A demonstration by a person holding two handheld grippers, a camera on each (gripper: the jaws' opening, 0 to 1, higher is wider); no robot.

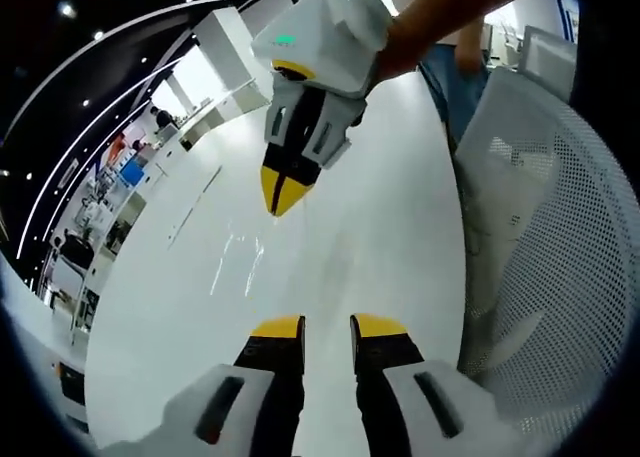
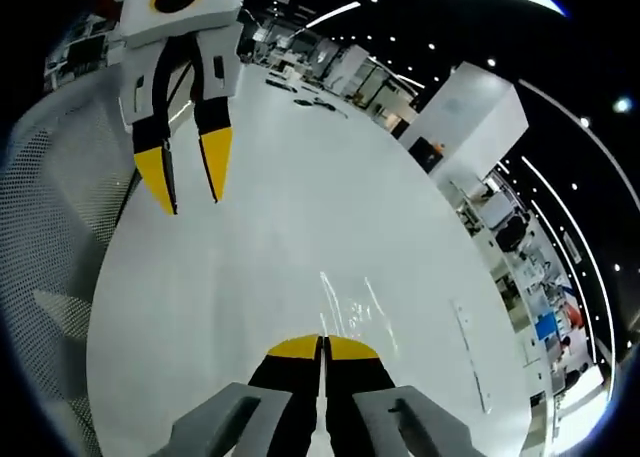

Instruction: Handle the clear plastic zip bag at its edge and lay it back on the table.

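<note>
No legible text, label, brand, number or sign appeared in either view. Distant coloured panels in the background room were too small and blurred to be read.

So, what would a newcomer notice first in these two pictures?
The yellow-tipped grippers over the white table. In the left gripper view, the right gripper comes down from the top, jaws shut, while the left gripper stands open at the bottom. Faint glints on the table are the clear bag, lying flat by the right gripper's tips.
</note>
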